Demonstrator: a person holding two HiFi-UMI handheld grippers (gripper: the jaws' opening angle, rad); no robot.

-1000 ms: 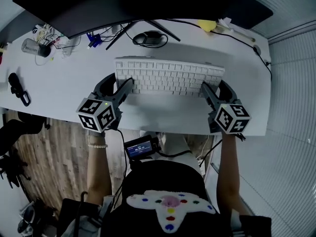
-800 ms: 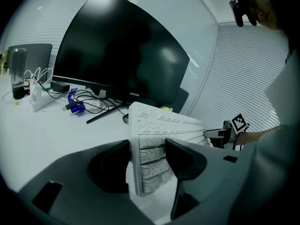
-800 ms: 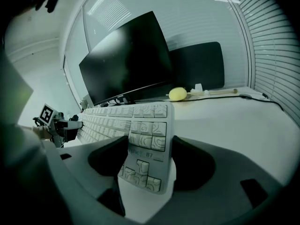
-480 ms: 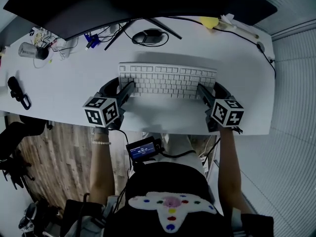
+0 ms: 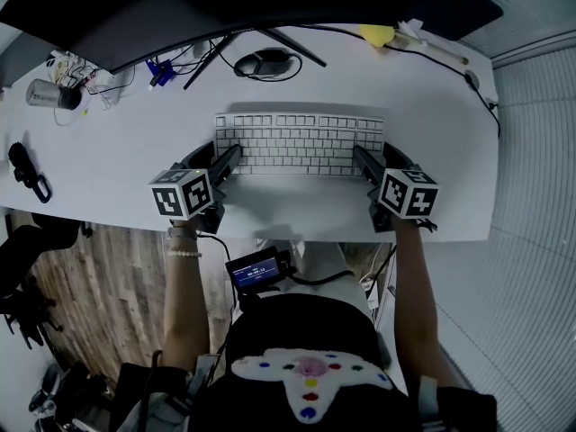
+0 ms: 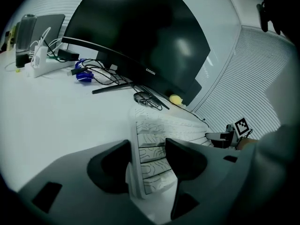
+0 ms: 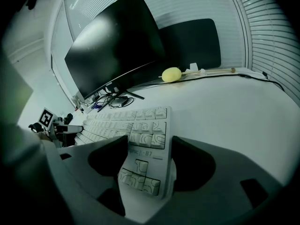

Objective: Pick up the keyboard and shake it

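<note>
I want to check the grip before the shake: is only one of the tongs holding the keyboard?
No, the left tongs grip the left end of the keyboard and the right tongs its right end.

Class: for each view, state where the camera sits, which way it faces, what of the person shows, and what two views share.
Head view: on the head, facing down at the desk; forearms, left gripper, right gripper.
Left gripper view: on that gripper, facing along the keyboard; own jaws clamp it.
Right gripper view: likewise, from the opposite end.
Gripper views share keyboard and monitor.
</note>
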